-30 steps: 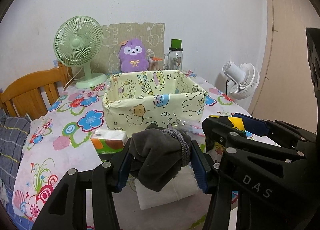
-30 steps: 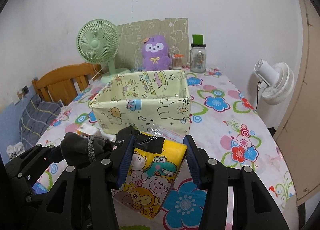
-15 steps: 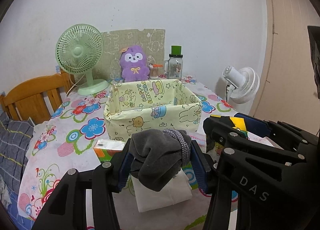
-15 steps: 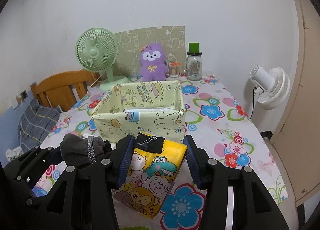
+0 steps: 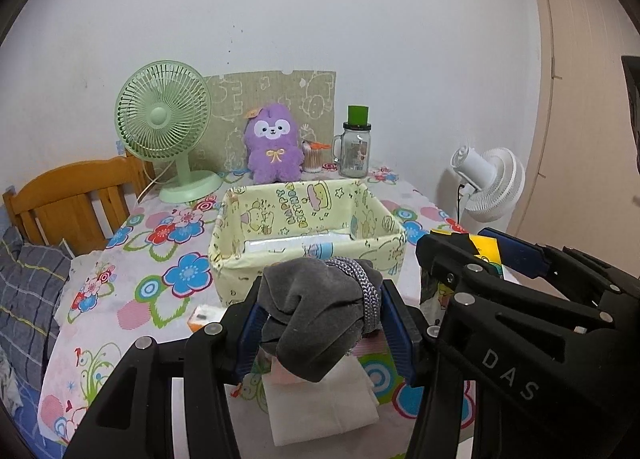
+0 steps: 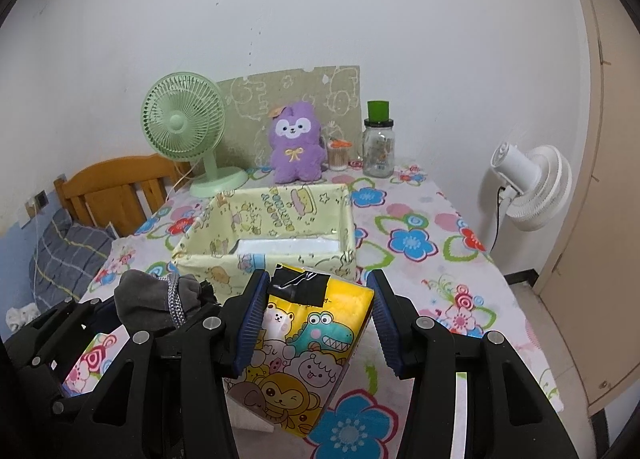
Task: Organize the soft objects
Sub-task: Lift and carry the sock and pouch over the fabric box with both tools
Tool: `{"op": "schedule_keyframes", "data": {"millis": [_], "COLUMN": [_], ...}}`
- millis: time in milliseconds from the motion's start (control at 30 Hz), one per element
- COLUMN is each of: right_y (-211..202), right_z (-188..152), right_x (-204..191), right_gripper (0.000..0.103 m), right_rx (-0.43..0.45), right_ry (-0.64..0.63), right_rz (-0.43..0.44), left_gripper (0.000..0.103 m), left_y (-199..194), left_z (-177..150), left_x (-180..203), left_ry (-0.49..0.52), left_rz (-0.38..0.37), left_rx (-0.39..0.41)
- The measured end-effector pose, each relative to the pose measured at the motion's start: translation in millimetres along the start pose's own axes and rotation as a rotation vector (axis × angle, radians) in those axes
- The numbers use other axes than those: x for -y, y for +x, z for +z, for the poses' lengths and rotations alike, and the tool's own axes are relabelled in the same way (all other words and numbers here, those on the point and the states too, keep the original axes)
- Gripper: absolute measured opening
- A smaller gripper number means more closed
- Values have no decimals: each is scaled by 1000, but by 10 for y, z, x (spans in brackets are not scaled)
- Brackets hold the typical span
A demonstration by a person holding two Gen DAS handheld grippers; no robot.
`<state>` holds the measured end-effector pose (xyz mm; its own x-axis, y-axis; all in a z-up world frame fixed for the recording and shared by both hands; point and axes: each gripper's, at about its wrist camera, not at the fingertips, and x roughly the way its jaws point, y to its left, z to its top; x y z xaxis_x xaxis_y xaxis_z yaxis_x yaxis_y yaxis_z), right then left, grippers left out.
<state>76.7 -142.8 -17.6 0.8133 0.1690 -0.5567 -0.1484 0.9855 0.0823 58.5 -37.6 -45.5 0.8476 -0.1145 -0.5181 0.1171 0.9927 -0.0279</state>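
The left gripper (image 5: 326, 323) is clamped on a grey rolled sock (image 5: 316, 311); the right gripper (image 6: 316, 319) pinches a yellow cartoon tissue pack (image 6: 304, 343). The fabric storage box (image 6: 264, 259) lies straight ahead of both and below them, its long axis crosswise.

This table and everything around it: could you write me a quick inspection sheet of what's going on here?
Surface: table under a flowered cloth.
Job's things: yellow-green fabric bin open, a white flat item on its floor; grey sock bundle and yellow cartoon tissue pack both held near its front wall.
Clutter: green desk fan, purple plush, glass jar with green lid, cotton swab pot, small orange tissue pack, white folded tissue.
Grippers: left gripper shut on the sock bundle; right gripper shut on the tissue pack.
Cables: green fan's cord; white fan's black cord.
Surroundings: white fan, wooden chair, plaid bedding, door.
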Motion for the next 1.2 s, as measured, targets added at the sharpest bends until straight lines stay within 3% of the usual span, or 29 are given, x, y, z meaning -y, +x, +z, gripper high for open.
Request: {"op": "schedule_keyframes", "data": {"millis": [1200], "right_y": [451], "right_z": [489], "right_x": [-127], "right_gripper": [54], "right_rx": [35], "right_ry": [-24], "right_rz": [1], "left_gripper": [56], "left_y": [442], "left_z": [476], "left_x": [-133], "left_ry": [-17], "left_rz": [70], "left_rx": [18]}}
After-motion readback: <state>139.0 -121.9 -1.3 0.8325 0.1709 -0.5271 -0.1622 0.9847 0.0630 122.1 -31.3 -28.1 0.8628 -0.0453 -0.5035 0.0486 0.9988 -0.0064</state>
